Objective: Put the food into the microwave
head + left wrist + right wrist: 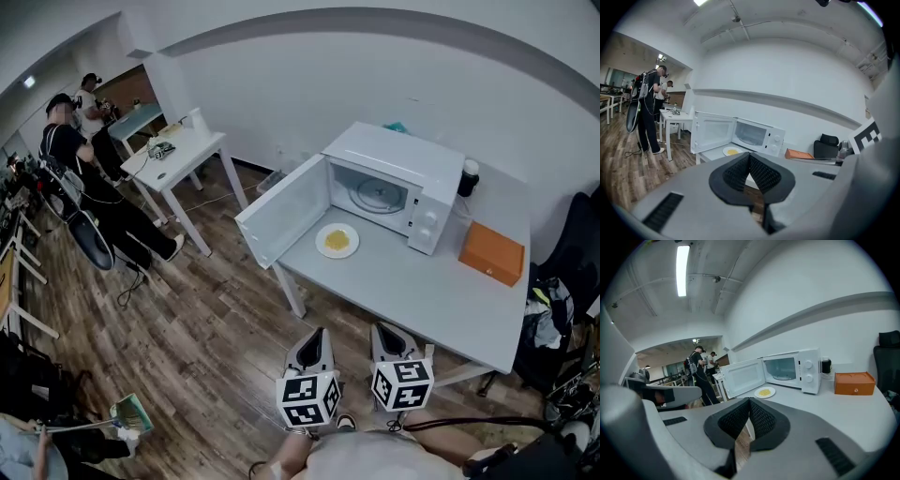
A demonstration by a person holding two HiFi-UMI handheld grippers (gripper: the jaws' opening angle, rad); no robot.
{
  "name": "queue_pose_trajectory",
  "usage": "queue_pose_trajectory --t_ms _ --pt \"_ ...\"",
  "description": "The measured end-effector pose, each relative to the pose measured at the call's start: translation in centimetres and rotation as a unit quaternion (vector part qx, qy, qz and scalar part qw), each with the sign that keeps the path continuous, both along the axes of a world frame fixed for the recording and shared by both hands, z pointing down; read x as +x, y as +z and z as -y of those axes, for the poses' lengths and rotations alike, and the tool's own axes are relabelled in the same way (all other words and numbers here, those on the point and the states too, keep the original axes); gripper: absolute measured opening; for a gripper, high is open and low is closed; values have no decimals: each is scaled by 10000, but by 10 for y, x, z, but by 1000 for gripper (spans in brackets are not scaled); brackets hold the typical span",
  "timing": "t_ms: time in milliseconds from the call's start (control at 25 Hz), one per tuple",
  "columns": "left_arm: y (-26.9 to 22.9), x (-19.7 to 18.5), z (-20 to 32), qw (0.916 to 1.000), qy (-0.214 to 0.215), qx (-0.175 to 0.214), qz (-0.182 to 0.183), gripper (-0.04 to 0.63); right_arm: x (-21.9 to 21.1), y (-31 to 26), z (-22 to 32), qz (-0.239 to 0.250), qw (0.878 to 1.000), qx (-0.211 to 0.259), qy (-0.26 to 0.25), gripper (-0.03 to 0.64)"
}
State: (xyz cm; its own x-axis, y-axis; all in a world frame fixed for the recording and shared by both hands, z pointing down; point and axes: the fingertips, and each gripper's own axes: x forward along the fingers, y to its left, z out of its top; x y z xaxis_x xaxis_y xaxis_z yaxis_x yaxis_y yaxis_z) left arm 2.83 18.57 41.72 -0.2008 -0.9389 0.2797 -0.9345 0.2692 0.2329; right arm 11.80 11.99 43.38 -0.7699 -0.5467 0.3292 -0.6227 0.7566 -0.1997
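A white plate of yellow food lies on the grey table, just in front of the white microwave. The microwave door hangs wide open to the left, and the glass turntable inside is bare. The plate and microwave also show far off in the left gripper view, as do the plate and microwave in the right gripper view. My left gripper and right gripper hover side by side before the table's near edge, both shut and holding nothing.
An orange box lies at the table's right end, and a dark cup stands behind the microwave. A black chair is at the far right. Two people stand by a white desk at the far left. The floor is wood.
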Motion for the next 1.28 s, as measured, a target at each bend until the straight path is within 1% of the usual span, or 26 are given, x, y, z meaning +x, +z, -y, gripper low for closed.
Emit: queue_pose_trajectory --t_ms 400,720,960,1080,1280 --pt "8 -9 24 10000 32 -89 -11 3 -7 10 26 26 9999 -154 73 17" --pt "14 -22 45 9998 119 -119 -80 3 -17 20 43 -56 9996 -251 153 17" --pt "20 -47 75 9997 201 -81 -128 3 -40 23 68 -72 9994 -219 250 17" --pt "22 -64 89 9996 230 -68 -157 3 -47 24 84 -86 9989 -226 406 17" --pt "28 -98 109 9995 139 -86 -264 2 -57 29 109 -213 9978 -253 579 17"
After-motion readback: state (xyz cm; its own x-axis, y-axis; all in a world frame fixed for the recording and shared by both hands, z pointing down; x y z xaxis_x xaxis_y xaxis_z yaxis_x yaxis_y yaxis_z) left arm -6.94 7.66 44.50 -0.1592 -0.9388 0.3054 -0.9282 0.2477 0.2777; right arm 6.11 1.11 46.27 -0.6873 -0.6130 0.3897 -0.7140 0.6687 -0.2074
